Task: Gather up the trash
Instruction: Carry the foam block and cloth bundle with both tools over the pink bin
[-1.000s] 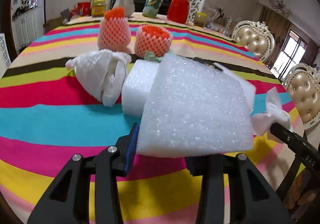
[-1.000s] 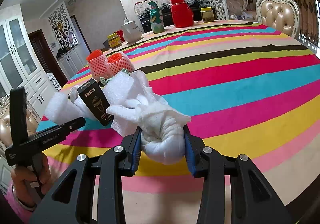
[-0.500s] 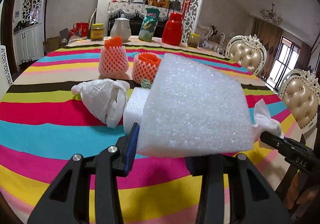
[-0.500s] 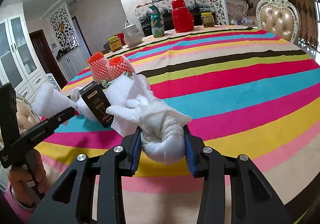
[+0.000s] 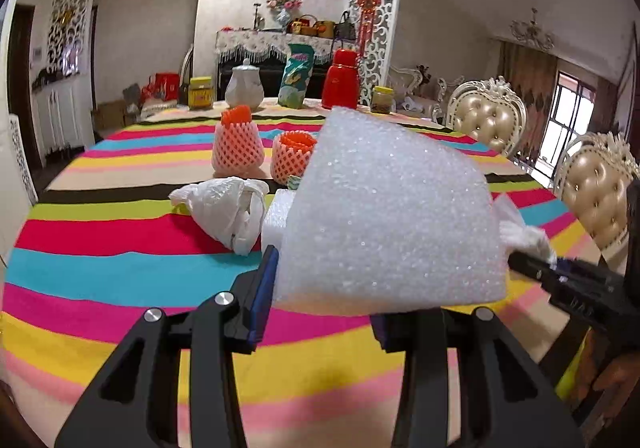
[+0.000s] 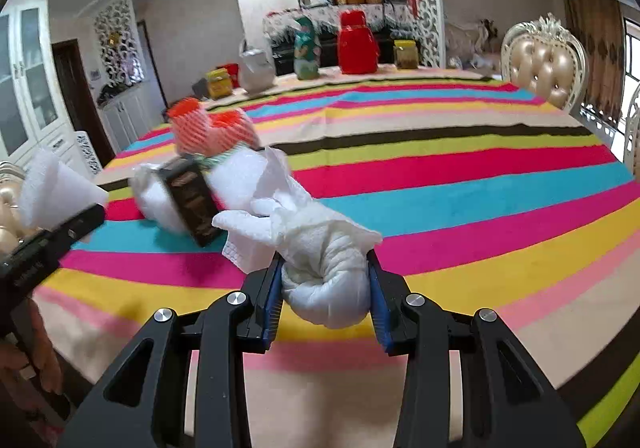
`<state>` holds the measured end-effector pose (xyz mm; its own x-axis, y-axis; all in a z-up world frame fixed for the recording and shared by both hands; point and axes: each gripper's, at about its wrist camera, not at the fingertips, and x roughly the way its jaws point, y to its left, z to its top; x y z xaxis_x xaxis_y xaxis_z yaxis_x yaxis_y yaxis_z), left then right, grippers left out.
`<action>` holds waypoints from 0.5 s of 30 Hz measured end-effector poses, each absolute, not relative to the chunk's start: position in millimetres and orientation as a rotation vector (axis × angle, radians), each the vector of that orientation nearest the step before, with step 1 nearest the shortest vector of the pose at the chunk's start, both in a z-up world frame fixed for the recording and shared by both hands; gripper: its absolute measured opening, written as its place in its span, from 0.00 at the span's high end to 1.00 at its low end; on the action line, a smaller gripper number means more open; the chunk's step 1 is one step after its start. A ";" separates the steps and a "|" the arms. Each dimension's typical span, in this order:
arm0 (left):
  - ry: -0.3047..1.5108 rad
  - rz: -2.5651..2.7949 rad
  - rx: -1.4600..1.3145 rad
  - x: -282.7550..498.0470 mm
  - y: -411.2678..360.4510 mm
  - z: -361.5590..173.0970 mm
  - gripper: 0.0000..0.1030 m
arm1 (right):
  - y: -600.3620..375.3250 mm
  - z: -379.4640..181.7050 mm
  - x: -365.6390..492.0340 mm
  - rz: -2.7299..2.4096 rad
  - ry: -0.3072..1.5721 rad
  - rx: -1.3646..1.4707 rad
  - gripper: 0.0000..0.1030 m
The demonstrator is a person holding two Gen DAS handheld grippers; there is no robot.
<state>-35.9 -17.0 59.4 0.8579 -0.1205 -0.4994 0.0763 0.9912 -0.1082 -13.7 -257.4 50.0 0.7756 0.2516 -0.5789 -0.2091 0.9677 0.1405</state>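
Both loads are lifted above the table's near edge, the left gripper [image 5: 324, 300] clamping a white foam sheet [image 5: 392, 216], the right gripper [image 6: 324, 296] a crumpled tissue wad [image 6: 324, 272]; next, probably, carrying them to an unseen bin.

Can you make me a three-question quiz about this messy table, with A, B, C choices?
1. Where is the plastic bag?
A. on the table
B. on a chair
C. in a gripper

2. How many orange nets stand on the table?
A. one
B. two
C. four

3. What is the left gripper doing?
A. hanging open
B. holding foam
C. holding a jar

Answers:
1 A, it lies on the stripes.
2 B, two stand side by side.
3 B, it is shut on the foam.
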 end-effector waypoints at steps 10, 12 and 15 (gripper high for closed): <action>0.513 -0.165 -0.056 -89.7 -35.1 62.2 0.61 | -271.1 64.6 -81.9 0.233 0.566 0.070 0.62; 0.515 -0.201 -0.041 -97.2 -46.4 61.9 0.61 | -277.5 66.9 -97.5 0.229 0.550 0.073 0.62; 0.518 -0.267 -0.020 -108.3 -69.7 61.7 0.61 | -290.6 69.8 -117.8 0.218 0.532 0.093 0.62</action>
